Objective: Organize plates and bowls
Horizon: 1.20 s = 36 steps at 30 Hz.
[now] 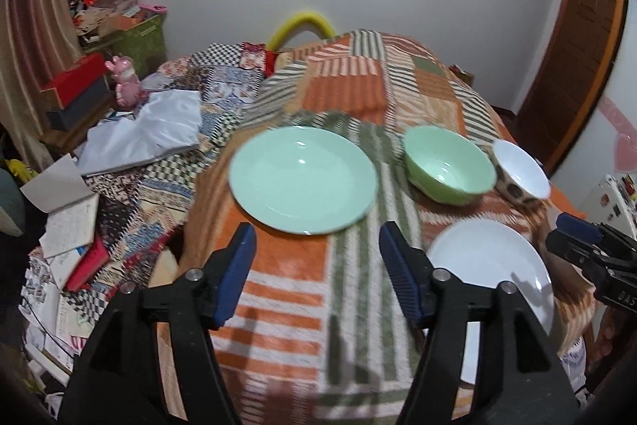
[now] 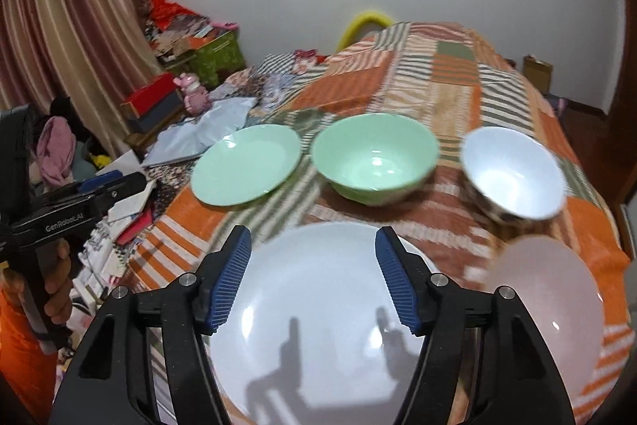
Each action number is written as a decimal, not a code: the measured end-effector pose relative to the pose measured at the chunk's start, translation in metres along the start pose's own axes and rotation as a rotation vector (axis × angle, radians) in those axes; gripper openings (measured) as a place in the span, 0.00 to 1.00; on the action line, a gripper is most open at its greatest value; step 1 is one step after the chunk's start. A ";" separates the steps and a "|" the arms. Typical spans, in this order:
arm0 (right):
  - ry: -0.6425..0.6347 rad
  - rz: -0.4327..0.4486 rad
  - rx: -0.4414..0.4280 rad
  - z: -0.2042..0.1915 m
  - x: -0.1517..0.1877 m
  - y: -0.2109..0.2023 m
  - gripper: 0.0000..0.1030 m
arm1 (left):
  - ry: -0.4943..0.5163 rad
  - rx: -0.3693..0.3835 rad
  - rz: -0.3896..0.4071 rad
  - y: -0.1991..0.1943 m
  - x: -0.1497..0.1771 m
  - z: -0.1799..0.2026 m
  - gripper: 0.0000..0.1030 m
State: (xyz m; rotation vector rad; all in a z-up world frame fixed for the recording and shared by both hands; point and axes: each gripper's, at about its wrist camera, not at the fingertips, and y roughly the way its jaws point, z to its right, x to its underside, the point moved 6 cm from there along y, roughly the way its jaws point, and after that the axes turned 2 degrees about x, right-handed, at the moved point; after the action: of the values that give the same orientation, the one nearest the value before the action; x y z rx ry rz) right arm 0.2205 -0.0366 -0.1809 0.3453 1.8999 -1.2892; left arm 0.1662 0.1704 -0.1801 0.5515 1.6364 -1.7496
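Both tongs released and empty, left gripper [image 1: 316, 275] lettered "GenRobot.AI", right gripper [image 2: 312, 275] above the white plate [image 2: 318, 325]; green plate [image 1: 304, 180], green bowl [image 1: 448, 164], white bowl [image 1: 521, 170] sit on the striped blanket [image 1: 286, 301].

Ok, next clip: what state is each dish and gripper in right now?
Green plate: upright, empty, on the blanket.
Green bowl: upright, empty, standing alone.
White patterned bowl: upright, empty.
White plate: flat, empty, nearest the camera.
Pink bowl: empty, blurred, at the blanket's near right.
Left gripper: open, holding nothing.
Right gripper: open, holding nothing, above the white plate.
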 end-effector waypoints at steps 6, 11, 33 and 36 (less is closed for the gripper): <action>-0.008 -0.110 -0.056 -0.020 -0.008 0.048 0.60 | 0.004 -0.049 -0.012 0.019 -0.014 -0.029 0.64; -0.038 -0.196 -0.062 -0.035 -0.009 0.082 0.60 | 0.002 -0.070 -0.051 0.048 -0.017 -0.050 0.64; 0.051 -0.352 -0.016 -0.053 -0.017 0.168 0.51 | -0.056 0.006 -0.187 0.162 -0.014 -0.099 0.39; 0.080 -0.352 -0.027 -0.050 -0.019 0.172 0.38 | -0.063 0.033 -0.194 0.169 -0.015 -0.097 0.29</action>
State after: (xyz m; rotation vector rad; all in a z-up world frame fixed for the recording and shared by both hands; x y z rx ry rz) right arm 0.3152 0.0877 -0.2713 0.0476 2.1096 -1.4922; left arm 0.2839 0.2706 -0.3004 0.3586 1.6656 -1.9161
